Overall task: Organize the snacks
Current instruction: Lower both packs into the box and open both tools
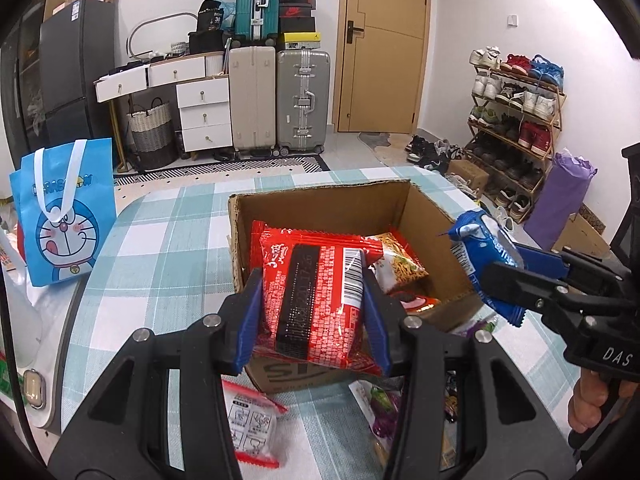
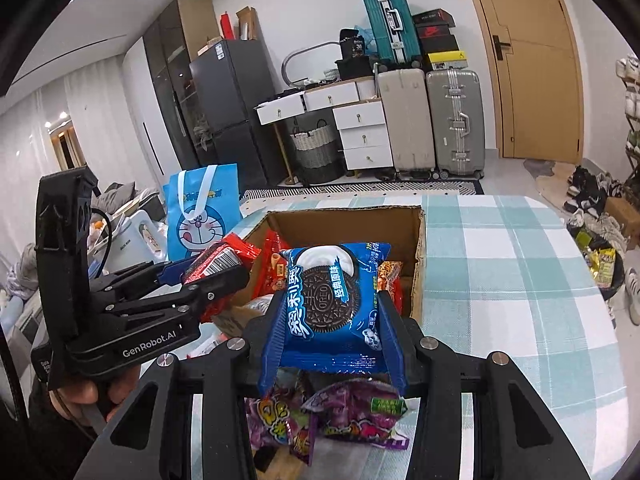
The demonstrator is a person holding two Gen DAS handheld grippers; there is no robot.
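Note:
My left gripper [image 1: 314,300] is shut on a red noodle packet [image 1: 316,292], held over the near edge of an open cardboard box [image 1: 320,208]. Inside the box lie a yellow-and-red noodle pack [image 1: 402,266] and another red pack. My right gripper [image 2: 332,316] is shut on a blue Oreo packet [image 2: 332,300], just short of the cardboard box [image 2: 348,220]. In the left wrist view the Oreo packet [image 1: 480,256] hangs at the box's right side, above its rim. In the right wrist view the left gripper [image 2: 216,268] shows at left with the red packet [image 2: 224,258].
Loose snacks lie on the checked tablecloth [image 1: 160,232] before the box: a red-and-white packet [image 1: 252,420] and purple candy bags [image 2: 344,412]. A blue cartoon bag [image 1: 64,216] stands at the table's left. Suitcases, drawers, a door and a shoe rack [image 1: 516,128] lie beyond.

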